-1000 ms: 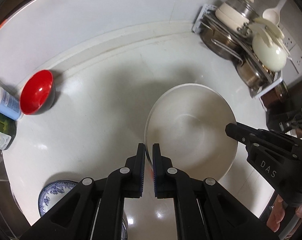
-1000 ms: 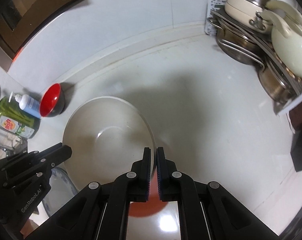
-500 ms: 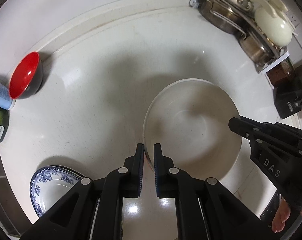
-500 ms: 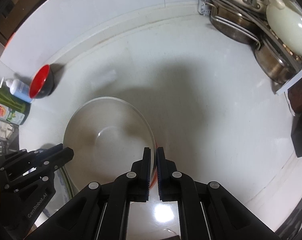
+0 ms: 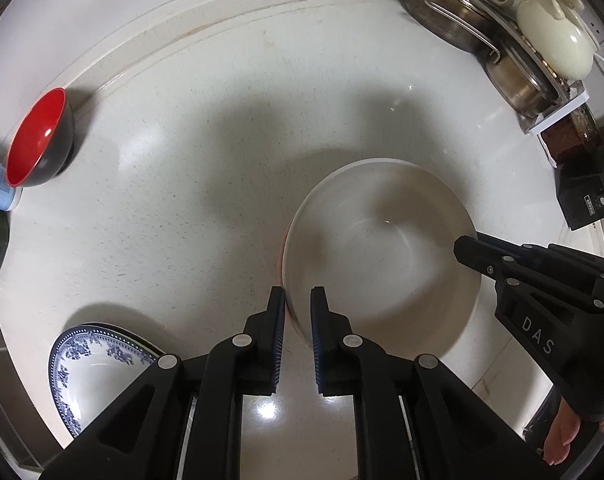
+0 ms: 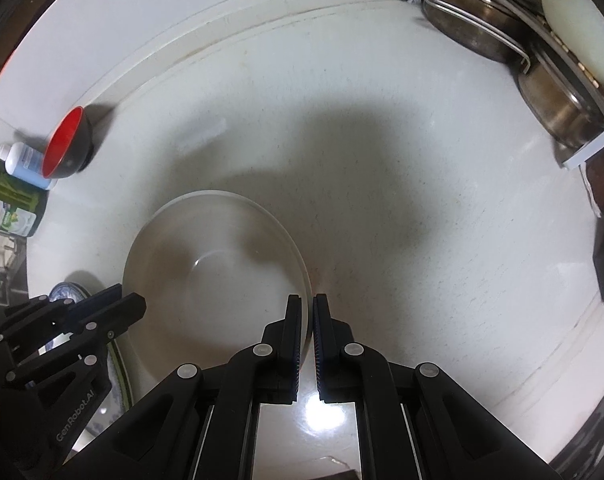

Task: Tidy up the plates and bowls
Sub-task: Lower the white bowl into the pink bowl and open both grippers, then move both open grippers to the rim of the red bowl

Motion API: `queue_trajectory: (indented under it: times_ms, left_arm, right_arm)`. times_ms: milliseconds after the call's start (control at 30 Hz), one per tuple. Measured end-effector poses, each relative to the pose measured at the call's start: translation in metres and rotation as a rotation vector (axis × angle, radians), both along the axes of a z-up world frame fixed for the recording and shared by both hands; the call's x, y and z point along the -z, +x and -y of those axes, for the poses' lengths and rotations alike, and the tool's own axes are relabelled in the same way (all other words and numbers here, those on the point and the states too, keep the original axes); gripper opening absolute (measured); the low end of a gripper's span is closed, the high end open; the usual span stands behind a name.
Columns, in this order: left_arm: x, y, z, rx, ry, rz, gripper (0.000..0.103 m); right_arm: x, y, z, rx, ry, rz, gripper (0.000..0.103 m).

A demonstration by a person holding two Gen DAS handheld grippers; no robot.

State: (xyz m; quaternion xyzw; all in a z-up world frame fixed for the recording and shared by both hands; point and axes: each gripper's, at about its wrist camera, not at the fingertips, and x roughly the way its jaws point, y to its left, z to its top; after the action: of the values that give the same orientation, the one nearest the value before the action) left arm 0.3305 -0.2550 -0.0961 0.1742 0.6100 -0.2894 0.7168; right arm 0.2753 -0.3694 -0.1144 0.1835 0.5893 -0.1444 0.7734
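Observation:
A large white bowl [image 5: 381, 248] with an orange-red outside hangs above the white counter, held by both grippers. My left gripper [image 5: 298, 304] is shut on its left rim. My right gripper [image 6: 306, 312] is shut on its right rim; the bowl shows in the right wrist view [image 6: 214, 264]. The right gripper appears in the left wrist view [image 5: 467, 248], the left gripper in the right wrist view [image 6: 132, 304]. A blue-patterned plate [image 5: 98, 364] lies at the lower left. A small red-and-black bowl [image 5: 38, 140] stands at the far left by the wall.
A dish rack [image 5: 513, 36] with steel pans and cream lids fills the back right corner. Soap bottles [image 6: 18, 184] stand at the left next to the red bowl. A dark box [image 5: 585, 196] sits at the right edge.
Both grippers have lifted the white bowl higher and drawn it back from the wall. The counter now looks farther away, and the blue plate has come further into view.

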Motion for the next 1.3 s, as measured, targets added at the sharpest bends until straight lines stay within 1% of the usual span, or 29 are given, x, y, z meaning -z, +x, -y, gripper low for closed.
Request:
queue_trajectory:
  times_ms: [333, 400, 467, 533, 567, 600, 667, 700, 733, 767, 867, 967, 1100, 1167, 1300]
  left_arm:
    - [0.006, 0.003, -0.001, -0.011, -0.001, -0.020, 0.017]
    - [0.005, 0.004, -0.001, -0.015, -0.002, -0.013, 0.020]
    - [0.004, 0.005, -0.001, -0.021, 0.001, 0.004, 0.033]
    - [0.002, 0.006, -0.002, -0.029, -0.002, 0.019, 0.041]
    - [0.001, 0.007, -0.004, -0.031, -0.003, 0.025, 0.044]
    - [-0.001, 0.008, -0.005, -0.036, -0.005, 0.031, 0.044]
    - [-0.004, 0.010, -0.008, -0.043, -0.010, 0.033, 0.047]
    - [-0.007, 0.011, -0.010, -0.047, -0.016, 0.040, 0.047]
    - [-0.010, 0.012, -0.012, -0.049, -0.021, 0.050, 0.049]
    - [-0.012, 0.013, -0.013, -0.049, -0.024, 0.057, 0.052]
    - [-0.022, 0.014, -0.019, -0.049, -0.043, 0.079, 0.054]
    - [-0.035, 0.017, -0.027, -0.063, -0.053, 0.124, 0.058]
    - [-0.049, 0.023, -0.039, -0.082, -0.062, 0.157, 0.060]
    - [-0.056, 0.028, -0.047, -0.097, -0.072, 0.171, 0.061]
    - [-0.071, 0.035, -0.064, -0.121, -0.068, 0.232, 0.064]
  right_arm:
    - [0.004, 0.004, -0.002, -0.026, -0.013, -0.007, 0.008]
    - [0.005, 0.004, -0.002, -0.033, -0.016, -0.008, 0.008]
    - [0.004, 0.004, -0.001, -0.035, -0.015, -0.005, 0.008]
    - [0.002, 0.004, -0.001, -0.038, -0.028, -0.005, 0.008]
    - [0.000, 0.004, 0.000, -0.040, -0.036, 0.000, 0.009]
    - [-0.001, 0.004, -0.001, -0.039, -0.041, 0.001, 0.010]
    - [-0.005, 0.004, -0.001, -0.033, -0.044, 0.012, 0.017]
    - [-0.008, 0.003, 0.000, -0.026, -0.046, 0.021, 0.024]
    - [-0.010, 0.003, 0.000, -0.021, -0.049, 0.029, 0.029]
    - [-0.015, 0.002, -0.001, -0.022, -0.057, 0.041, 0.029]
    - [-0.025, 0.001, -0.005, -0.030, -0.095, 0.060, 0.029]
    - [-0.037, 0.002, -0.014, -0.055, -0.111, 0.081, 0.030]
    - [-0.053, 0.005, -0.028, -0.084, -0.133, 0.123, 0.039]
    - [-0.059, 0.007, -0.035, -0.099, -0.132, 0.139, 0.040]
    - [-0.071, 0.013, -0.049, -0.130, -0.147, 0.170, 0.041]
